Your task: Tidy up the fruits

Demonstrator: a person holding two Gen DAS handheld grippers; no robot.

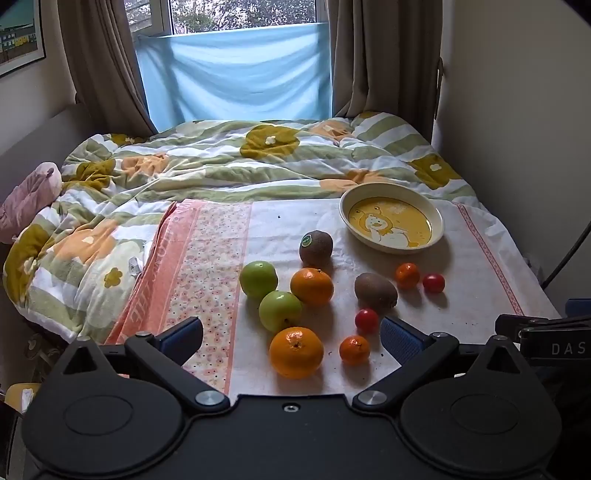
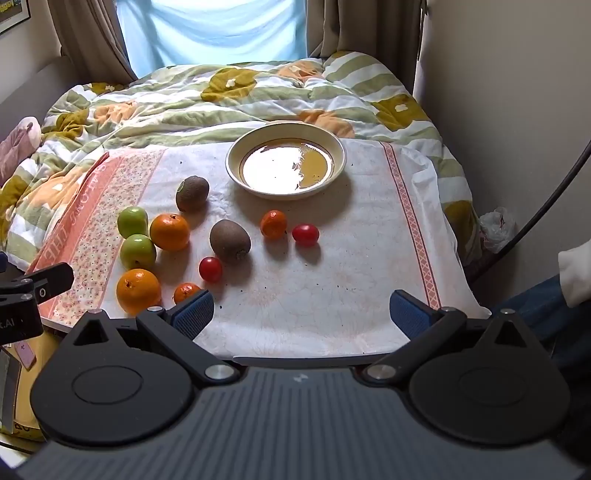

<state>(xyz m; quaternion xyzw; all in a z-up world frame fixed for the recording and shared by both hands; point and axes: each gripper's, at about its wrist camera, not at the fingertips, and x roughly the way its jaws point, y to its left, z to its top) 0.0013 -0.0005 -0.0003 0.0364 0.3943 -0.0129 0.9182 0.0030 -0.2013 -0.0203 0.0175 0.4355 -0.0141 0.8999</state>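
Two green apples (image 1: 258,278), three round orange citrus fruits (image 1: 312,286), fuzzy brown kiwis (image 1: 375,290) and red cherry tomatoes (image 1: 433,283) lie on a white cloth (image 1: 295,229) bordered with pink floral print. The cream ceramic plate (image 1: 391,221) carries a yellow cartoon bear. The rumpled quilt (image 1: 221,162) shows green-and-white stripes with mustard and orange flowers.

1. A rumpled quilt (image 1: 207,166) with green stripes and yellow flowers fills the bed from 9 to 1 o'clock
2. A blue sheet (image 1: 236,77) hangs over the window at 12 o'clock
3. Brown curtains (image 1: 380,55) flank it
4. A pink plush (image 1: 29,195) lies at 9 o'clock
5. A framed picture (image 1: 18,33) hangs at 10 o'clock
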